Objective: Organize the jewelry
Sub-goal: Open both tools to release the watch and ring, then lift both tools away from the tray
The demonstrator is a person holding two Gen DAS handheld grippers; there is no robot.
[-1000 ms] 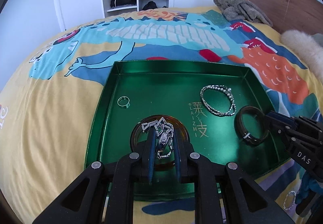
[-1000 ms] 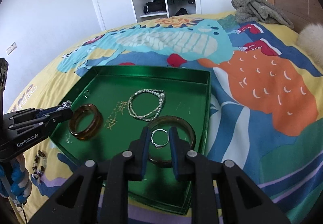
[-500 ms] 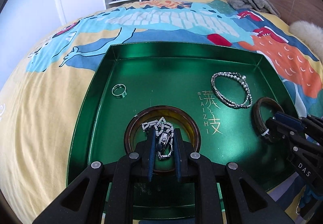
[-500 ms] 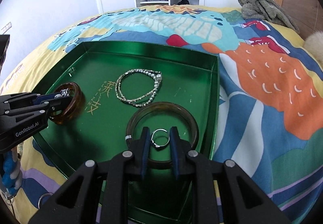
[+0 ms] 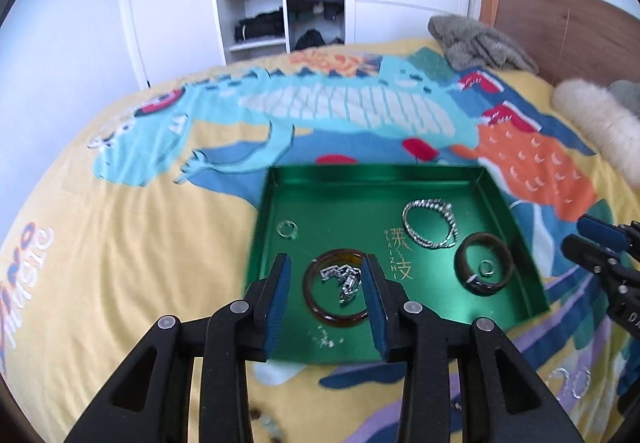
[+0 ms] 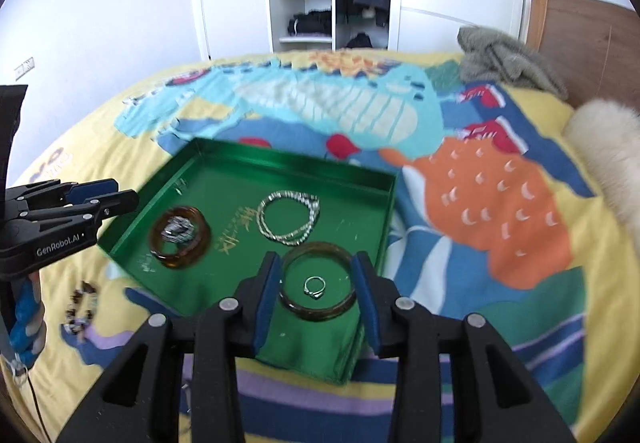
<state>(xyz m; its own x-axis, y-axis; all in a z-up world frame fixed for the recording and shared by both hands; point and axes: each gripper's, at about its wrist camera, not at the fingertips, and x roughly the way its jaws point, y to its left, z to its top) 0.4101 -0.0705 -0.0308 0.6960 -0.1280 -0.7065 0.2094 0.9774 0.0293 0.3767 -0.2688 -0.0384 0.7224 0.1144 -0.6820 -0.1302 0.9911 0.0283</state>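
One glossy green metal tray (image 5: pixel 516 227) sits at centre frame on the printed bedspread (image 5: pixel 120 263). It holds two amber bangles: one (image 5: pixel 338 295) circles a silver chain (image 5: pixel 340 279), the other (image 6: pixel 318 285) a small ring (image 6: pixel 315 288). A beaded bracelet (image 5: pixel 430 223) lies between them. Left gripper (image 5: pixel 326 299) and right gripper (image 6: pixel 316 295) hover with jaws opening, pinching nothing.

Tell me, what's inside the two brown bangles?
A silver chain lies inside the left bangle; a small ring lies inside the right bangle. Nothing seems hidden.
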